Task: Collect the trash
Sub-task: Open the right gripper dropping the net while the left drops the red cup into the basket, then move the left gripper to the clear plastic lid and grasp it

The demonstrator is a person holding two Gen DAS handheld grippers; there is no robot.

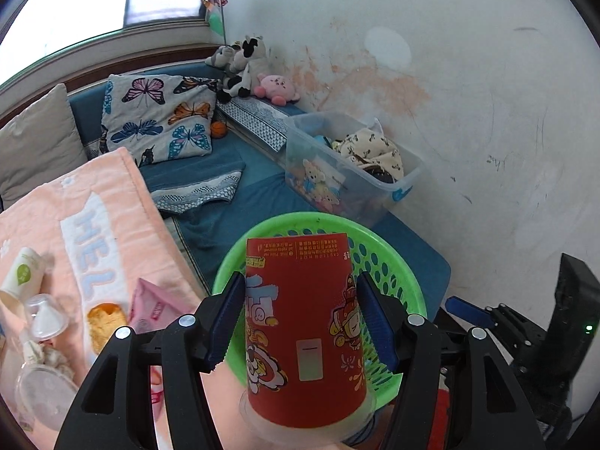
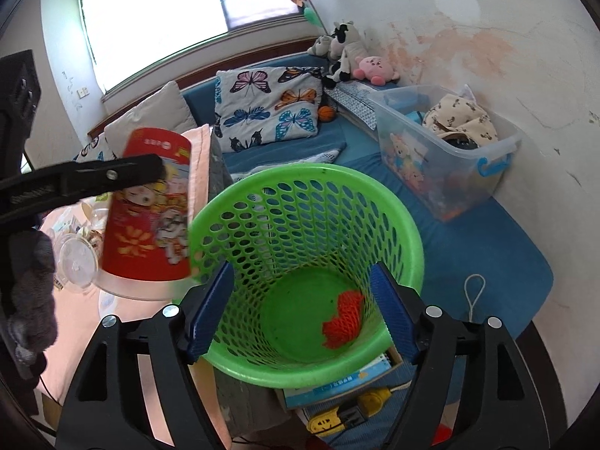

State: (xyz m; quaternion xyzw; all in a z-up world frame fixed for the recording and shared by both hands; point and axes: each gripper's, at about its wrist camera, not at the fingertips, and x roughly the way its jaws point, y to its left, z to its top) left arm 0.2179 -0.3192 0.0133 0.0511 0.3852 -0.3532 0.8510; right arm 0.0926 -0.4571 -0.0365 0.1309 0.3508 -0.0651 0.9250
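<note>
My left gripper (image 1: 300,318) is shut on a red printed paper cup (image 1: 303,318), held upside down with a clear lid on its lower end. Behind it stands the green mesh basket (image 1: 296,221). In the right wrist view, the cup (image 2: 150,206) hangs at the basket's left, just outside its rim, with one left finger (image 2: 112,176) across it. My right gripper (image 2: 302,311) is open over the basket (image 2: 300,168), with nothing between its fingers. A red foam net (image 2: 343,318) lies on the basket's bottom.
On the pink blanket (image 1: 123,195) at the left lie a white paper cup (image 1: 20,277), clear plastic cups (image 1: 45,315), a pink pack (image 1: 150,303) and crumpled tissue. A clear storage bin (image 2: 450,150) stands by the wall. Books and a yellow power strip (image 2: 337,416) lie below the basket.
</note>
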